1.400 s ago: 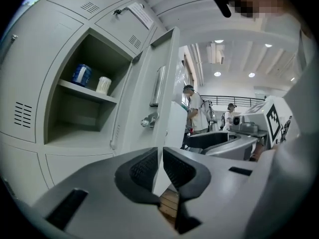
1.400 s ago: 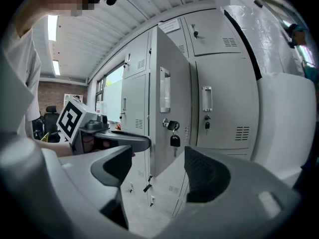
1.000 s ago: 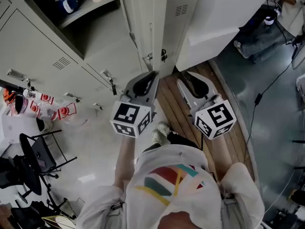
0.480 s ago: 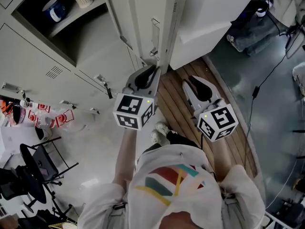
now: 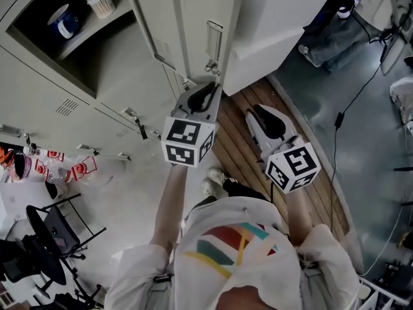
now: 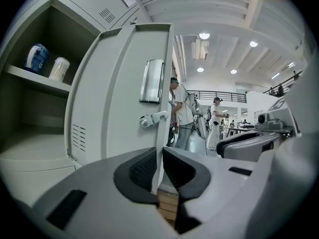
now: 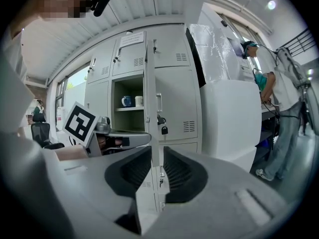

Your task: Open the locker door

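The locker door (image 5: 193, 24) is found already swung well out from the locker front, so that it is seen nearly edge-on from the right gripper view and the compartment (image 5: 97, 50) behind it is laid open to the left. The task is therefore judged to be largely done, with at most a further swing and a release of the door left. The free edge of the door is taken between the jaws of the left gripper (image 5: 206, 89), which are drawn in to a narrow slot around the sheet metal, below the latch (image 6: 152, 117) and the pull handle (image 6: 152, 81); a firm pinch on that edge is inferred, not proved, from how closely the pads sit against it. The right gripper (image 5: 257, 112) is held to the right of the door and apart from it, over a strip of wooden flooring (image 5: 235, 141), with its jaws set a little apart and nothing between them (the door showing in their gap lies well beyond). Inside the opened compartment a shelf (image 6: 35, 78) is fitted high up, and two things are stood on it side by side: a blue cup (image 5: 64, 21) to the left and a white tub (image 5: 100, 3) just beside it to the right. Below the shelf only bare grey walls are made out. The neighbouring lockers are seen closed, one of them fastened with a padlock (image 7: 164, 130).
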